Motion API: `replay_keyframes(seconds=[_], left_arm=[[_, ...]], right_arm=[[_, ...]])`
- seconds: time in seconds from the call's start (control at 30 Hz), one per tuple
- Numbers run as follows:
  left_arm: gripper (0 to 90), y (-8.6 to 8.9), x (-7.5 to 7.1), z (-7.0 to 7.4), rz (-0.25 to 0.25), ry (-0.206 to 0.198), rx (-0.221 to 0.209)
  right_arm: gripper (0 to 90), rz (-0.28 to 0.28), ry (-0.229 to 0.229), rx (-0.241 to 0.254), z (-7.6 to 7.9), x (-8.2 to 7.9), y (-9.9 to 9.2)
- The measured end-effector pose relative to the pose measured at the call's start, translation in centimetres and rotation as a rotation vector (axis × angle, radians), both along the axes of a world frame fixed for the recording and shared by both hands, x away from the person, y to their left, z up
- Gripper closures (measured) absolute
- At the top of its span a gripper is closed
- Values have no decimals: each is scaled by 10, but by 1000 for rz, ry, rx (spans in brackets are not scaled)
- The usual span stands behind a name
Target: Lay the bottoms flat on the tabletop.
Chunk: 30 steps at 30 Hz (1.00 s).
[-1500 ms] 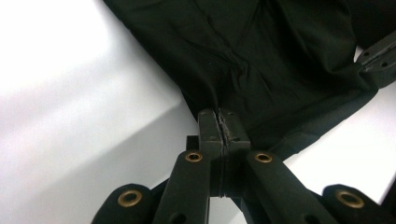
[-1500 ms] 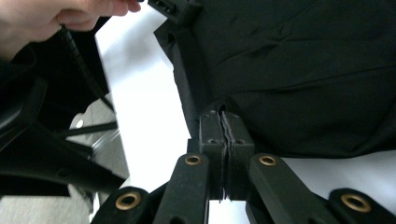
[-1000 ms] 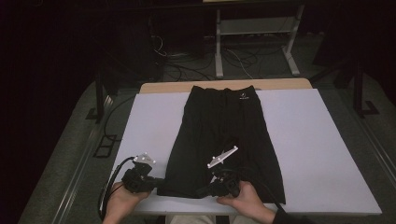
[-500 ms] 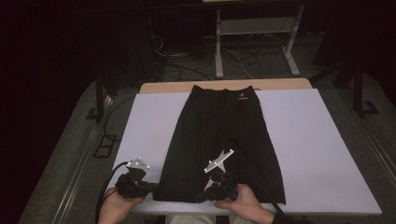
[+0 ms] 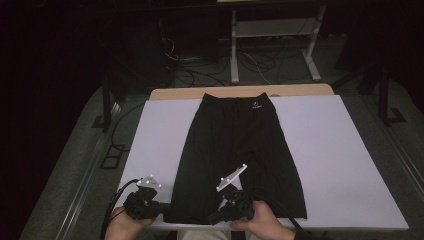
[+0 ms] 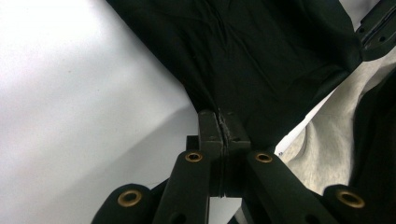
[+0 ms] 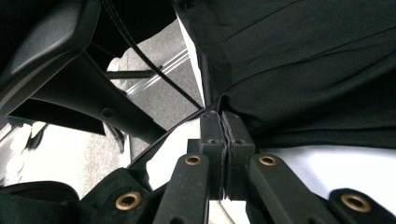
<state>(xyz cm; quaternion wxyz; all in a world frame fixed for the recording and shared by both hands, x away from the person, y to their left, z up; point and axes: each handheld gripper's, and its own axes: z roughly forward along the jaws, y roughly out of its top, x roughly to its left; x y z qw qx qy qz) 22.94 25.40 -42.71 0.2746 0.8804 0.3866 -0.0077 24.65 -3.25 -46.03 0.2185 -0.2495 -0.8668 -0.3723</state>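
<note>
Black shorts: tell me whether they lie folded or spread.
Spread: the black shorts lie flat and full-length on the white table, waistband far, hem near.

The shorts [image 5: 235, 150] are plain black with a small white logo, on a pale lilac-white table [image 5: 340, 160].

High view looks down from above – both close tongs views share the black shorts [image 5: 237, 155]
</note>
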Motion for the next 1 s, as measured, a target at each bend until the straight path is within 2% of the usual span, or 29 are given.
replay_keyframes(seconds=[0.07,0.17,0.23,0.27,0.47,0.57,0.77,0.9,1.0], left_arm=[[881,0,0,1,-1,-3,-10],[837,-2,2,5,-4,-22,-24],[780,-4,4,6,-5,-37,-35],[724,-5,4,8,-4,-43,-41],[477,-14,11,17,-8,-78,-129],[370,-19,15,24,-5,-115,-163],[239,-26,25,35,2,-187,-227],[147,-29,32,40,20,-251,-254],[125,-29,36,40,27,-285,-293]], right_arm=[[854,11,9,-4,0,1,0],[744,16,19,22,3,5,-3],[676,5,-21,30,9,8,-8],[640,0,-41,35,13,9,-11],[516,-63,-134,66,31,25,-40],[455,-109,-175,69,39,34,-58],[342,-200,-228,72,48,43,-88],[231,-242,-240,64,50,44,-102],[180,-262,-251,44,45,40,-110]])
